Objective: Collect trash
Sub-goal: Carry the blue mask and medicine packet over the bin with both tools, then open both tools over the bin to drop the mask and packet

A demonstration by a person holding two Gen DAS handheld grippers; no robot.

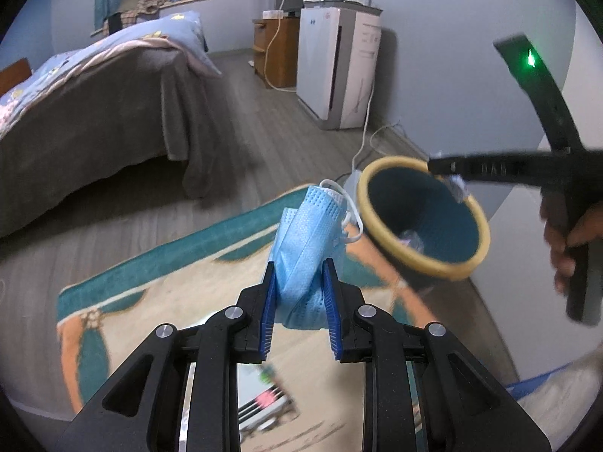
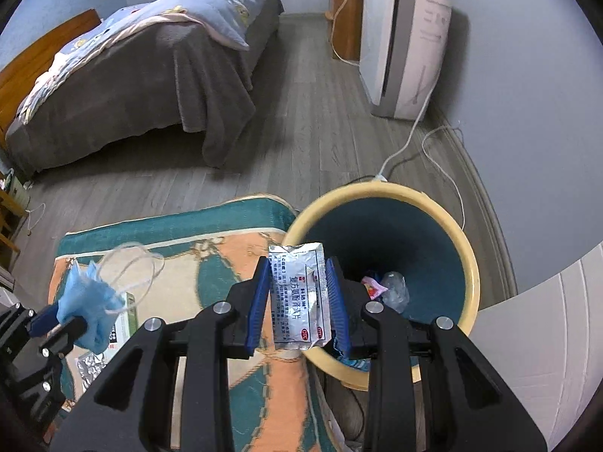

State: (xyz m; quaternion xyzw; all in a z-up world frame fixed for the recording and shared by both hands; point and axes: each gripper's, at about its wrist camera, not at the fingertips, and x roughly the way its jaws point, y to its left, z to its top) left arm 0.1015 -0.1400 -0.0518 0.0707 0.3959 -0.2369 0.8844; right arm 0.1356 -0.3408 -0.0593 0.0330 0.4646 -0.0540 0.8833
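My left gripper (image 1: 298, 282) is shut on a crumpled blue face mask (image 1: 309, 241) and holds it above the rug, left of the bin. The mask also shows in the right wrist view (image 2: 90, 301), with its white ear loops hanging free. My right gripper (image 2: 297, 293) is shut on a silver medicine sachet (image 2: 299, 297) and holds it over the near rim of the bin. The bin (image 2: 467, 248) is teal inside with a yellow rim; it also shows in the left wrist view (image 1: 380, 233). Some wrappers (image 2: 388, 288) lie at its bottom.
A patterned teal, orange and beige rug (image 2: 211, 233) covers the floor under both grippers, with a small box and a foil pack (image 2: 88, 367) on it. A bed (image 2: 150, 75) stands at the back left. An air purifier (image 2: 407, 45) and white cables (image 2: 410, 132) lie behind the bin.
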